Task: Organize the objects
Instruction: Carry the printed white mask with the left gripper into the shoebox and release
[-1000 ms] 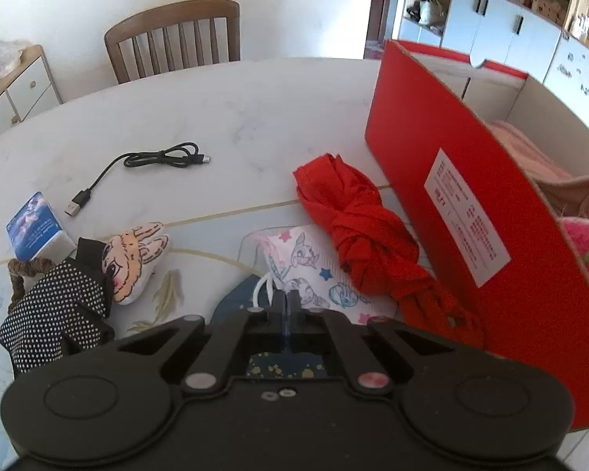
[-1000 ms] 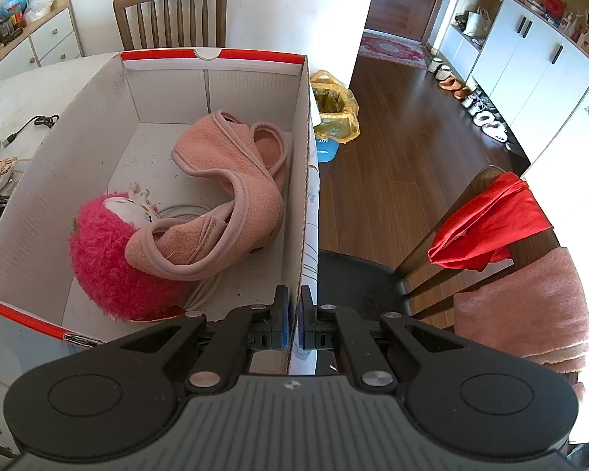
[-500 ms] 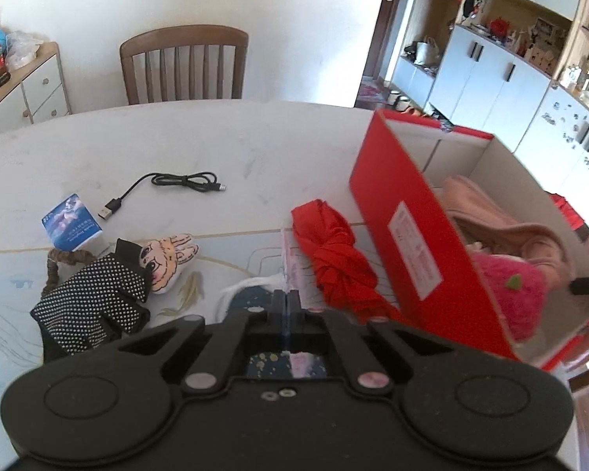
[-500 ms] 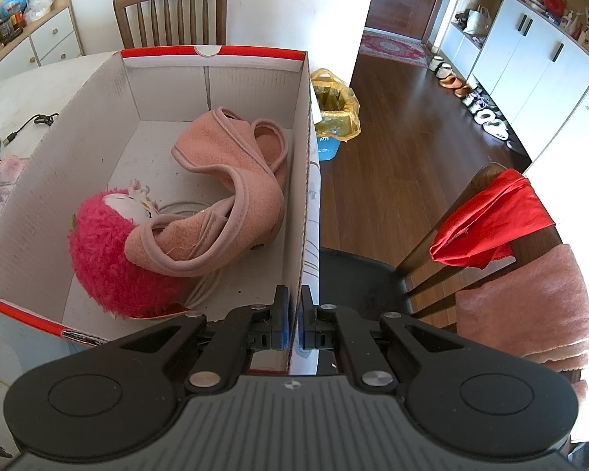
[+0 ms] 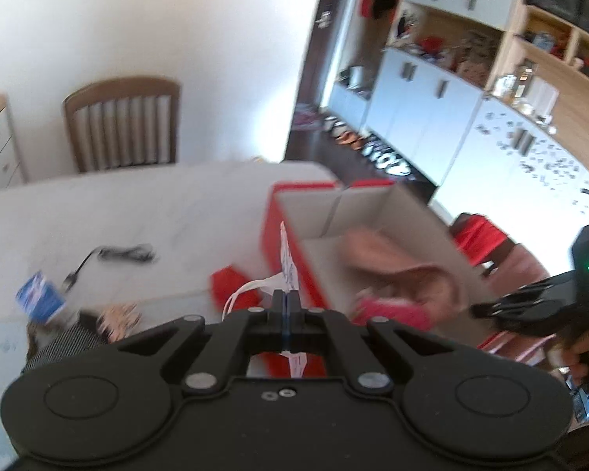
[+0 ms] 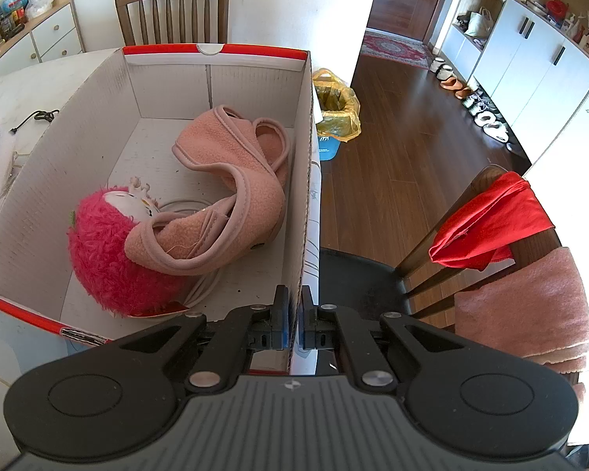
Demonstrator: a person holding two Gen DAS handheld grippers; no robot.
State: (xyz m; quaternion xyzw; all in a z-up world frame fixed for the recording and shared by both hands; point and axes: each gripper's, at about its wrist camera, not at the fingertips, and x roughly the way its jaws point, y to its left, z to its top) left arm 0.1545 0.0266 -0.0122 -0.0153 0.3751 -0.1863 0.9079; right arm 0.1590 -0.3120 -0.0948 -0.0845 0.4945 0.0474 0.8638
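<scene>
While the left tongs (image 5: 284, 310) are pinched fully shut on a printed face mask (image 5: 288, 267) and hold it above the counter (image 5: 98, 216), the right tongs (image 6: 293, 322) clamp the near wall of the red box (image 6: 216, 49). The step in hand looks like carrying. Next, the mask needs bringing over the box, beside the pink garment (image 6: 231, 196) and plush toy (image 6: 106, 251), then release.

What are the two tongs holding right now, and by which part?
Left tongs: a printed face mask, pinched at its edge. Right tongs: the box's right side wall, clamped at its top rim.
</scene>
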